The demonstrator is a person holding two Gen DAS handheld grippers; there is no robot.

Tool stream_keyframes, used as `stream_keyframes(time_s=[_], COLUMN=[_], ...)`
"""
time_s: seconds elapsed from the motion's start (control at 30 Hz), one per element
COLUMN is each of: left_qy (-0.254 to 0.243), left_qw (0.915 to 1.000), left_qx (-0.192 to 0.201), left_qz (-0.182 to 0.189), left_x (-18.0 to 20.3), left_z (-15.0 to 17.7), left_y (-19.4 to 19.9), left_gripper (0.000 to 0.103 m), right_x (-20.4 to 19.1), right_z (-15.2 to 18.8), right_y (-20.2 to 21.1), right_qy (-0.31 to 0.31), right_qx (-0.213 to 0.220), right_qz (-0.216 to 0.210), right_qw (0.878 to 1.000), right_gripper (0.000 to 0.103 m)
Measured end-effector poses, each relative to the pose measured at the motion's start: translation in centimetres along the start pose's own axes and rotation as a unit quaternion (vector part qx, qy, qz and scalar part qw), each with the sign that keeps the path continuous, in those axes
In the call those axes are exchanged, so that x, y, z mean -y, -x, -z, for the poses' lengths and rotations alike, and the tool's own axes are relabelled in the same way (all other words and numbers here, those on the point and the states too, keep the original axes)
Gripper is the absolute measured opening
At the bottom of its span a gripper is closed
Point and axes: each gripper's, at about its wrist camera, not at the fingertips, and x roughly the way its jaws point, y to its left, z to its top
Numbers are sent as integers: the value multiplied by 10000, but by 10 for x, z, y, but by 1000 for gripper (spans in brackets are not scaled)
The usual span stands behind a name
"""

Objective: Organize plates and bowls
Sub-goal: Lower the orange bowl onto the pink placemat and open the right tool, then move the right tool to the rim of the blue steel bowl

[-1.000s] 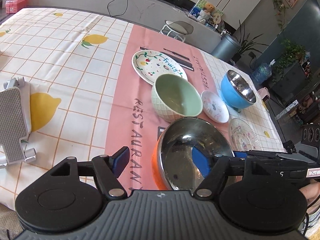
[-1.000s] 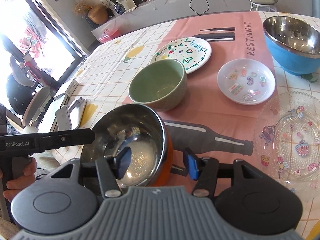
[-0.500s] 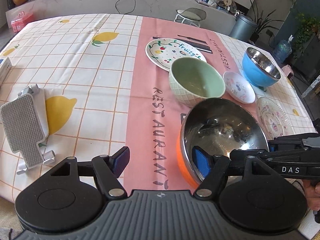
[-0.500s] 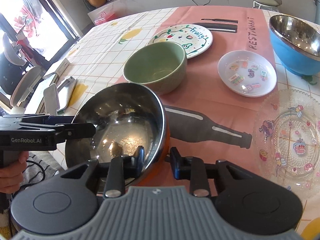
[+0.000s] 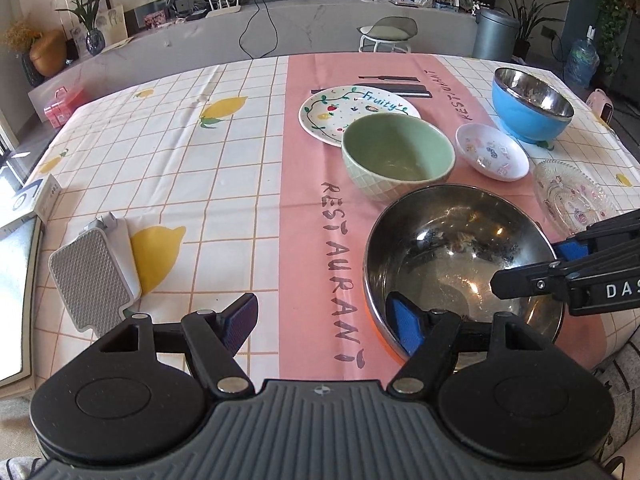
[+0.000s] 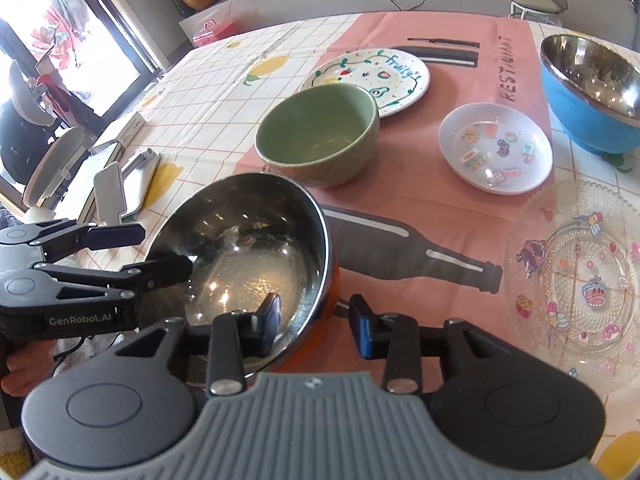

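Our right gripper [image 6: 316,322] straddles the near rim of the orange steel-lined bowl [image 6: 248,256], jaws opening, pads off it. Our left gripper [image 5: 324,320] gapes wide, holding nothing. Unsupported, the bowl could tip against the green bowl [image 6: 320,136] just beyond it.

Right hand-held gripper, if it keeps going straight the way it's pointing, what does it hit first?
Most likely the orange steel bowl: its near rim already sits between the opening jaws of the right hand-held gripper. Past that rim lies only pink tablecloth, though depth is hard to judge.
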Motion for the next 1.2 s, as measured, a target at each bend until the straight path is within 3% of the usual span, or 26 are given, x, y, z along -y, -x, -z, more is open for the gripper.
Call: stream_keyframes(time_s=[0.07,0.27,0.33,0.47,0.53,0.63,0.9,1.0,1.2], left_qy=[18,306,472,965,999,883,535,348,-256], left_qw=[10000,9993,9985,9946,9942,9950,9965,9973,9961], left_qx=[65,209,256,267,300,425,632,632,814], left_qz=[4,-95,-97,260,256,181,95,138,-208], left_x=[0,-3,-5,-13,-10,1,36,47,83], left_z=[-1,-11,-17,-30,-35,-41,-66,-74,-92], left_y=[5,19,25,37,43,53,68,69,70], left_gripper=[86,86,86,86,86,86,86,86,86], right_x=[-2,1,3,14,25,44,84,105,131], right_z=[-2,-9,-11,-14,-15,-16,-21,-20,-17], right_y=[9,29,38,51,54,61,80,85,107], right_qy=[42,-73,-84,-77,-232,-562,-939,-1252,-1576], right_qx=[164,457,626,868,875,958,1295,1349,1641], right_qz=[-22,161,308,493,538,538,1250,1225,1306], right_qw=[9999,9988,9975,9950,9944,9924,9792,9753,9650], right_gripper=[53,59,66,71,71,71,73,73,73])
